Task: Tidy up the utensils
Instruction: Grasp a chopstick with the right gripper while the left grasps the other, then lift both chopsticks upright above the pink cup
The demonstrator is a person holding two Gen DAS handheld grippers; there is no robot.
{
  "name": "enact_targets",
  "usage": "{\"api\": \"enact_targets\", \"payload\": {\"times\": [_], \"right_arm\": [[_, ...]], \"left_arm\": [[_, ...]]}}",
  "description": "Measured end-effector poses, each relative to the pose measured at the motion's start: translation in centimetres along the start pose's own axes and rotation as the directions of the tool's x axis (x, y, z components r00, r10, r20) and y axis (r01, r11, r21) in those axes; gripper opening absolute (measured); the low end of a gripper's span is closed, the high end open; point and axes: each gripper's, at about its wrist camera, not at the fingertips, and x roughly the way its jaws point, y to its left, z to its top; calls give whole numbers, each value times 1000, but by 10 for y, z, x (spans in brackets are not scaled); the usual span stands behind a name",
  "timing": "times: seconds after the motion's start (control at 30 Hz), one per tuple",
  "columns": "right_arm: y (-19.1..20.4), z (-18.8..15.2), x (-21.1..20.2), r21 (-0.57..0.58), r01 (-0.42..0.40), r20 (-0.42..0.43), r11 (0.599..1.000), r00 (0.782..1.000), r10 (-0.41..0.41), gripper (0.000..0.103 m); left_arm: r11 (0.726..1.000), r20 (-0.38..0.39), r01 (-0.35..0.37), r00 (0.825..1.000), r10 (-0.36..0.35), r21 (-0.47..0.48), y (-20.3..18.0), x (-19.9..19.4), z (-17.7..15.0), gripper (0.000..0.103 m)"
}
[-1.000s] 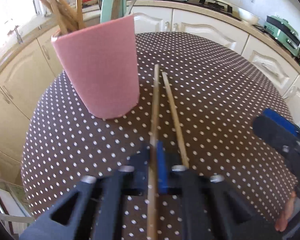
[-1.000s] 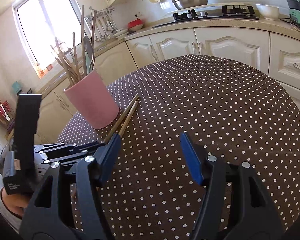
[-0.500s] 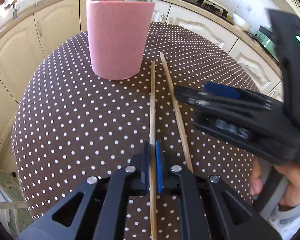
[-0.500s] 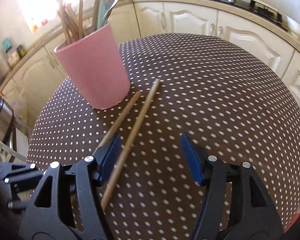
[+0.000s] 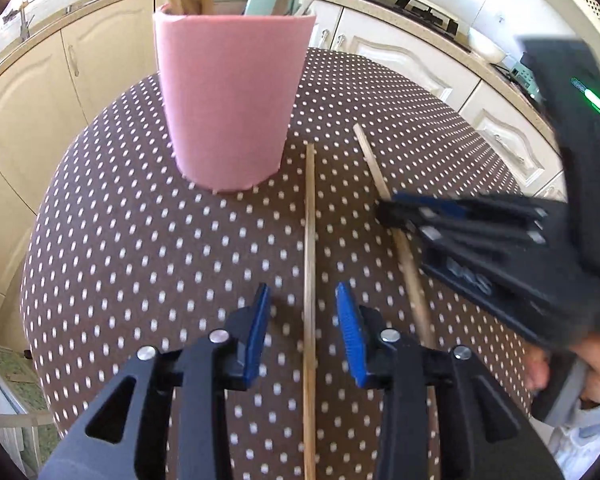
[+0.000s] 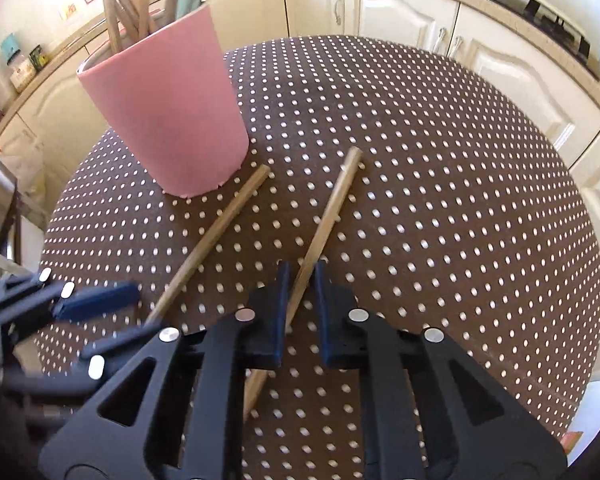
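Two wooden chopsticks lie on the polka-dot worktop [image 5: 120,240], fanned apart just beside the pink holder [image 5: 228,100], which already stands crowded with utensils. The left gripper [image 5: 304,332] has just been opening; its fingers straddle the left chopstick [image 5: 309,240] without pressing it, apparently letting it go. The right gripper [image 6: 300,308] has just been closing, fingers pinching the right chopstick [image 6: 332,208] mid-shaft, likely to lift it toward the holder at eleven o'clock.
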Motion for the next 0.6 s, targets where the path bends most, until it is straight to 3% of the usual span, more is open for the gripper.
{"api": "enact_targets", "payload": {"times": [0.23, 0.4, 0.6], "right_arm": [[-19, -15, -7, 3, -62, -35, 998, 997, 62, 7], [-20, -21, -8, -5, -66, -55, 998, 996, 65, 7], [-1, -10, -2, -28, -4, -77, 1000, 997, 2, 7]], "left_arm": [[997, -32, -60, 998, 61, 43, -19, 16, 26, 34], [991, -42, -122, 991, 125, 52, -25, 22, 34, 7], [992, -29, -115, 993, 117, 44, -21, 20, 30, 5]]}}
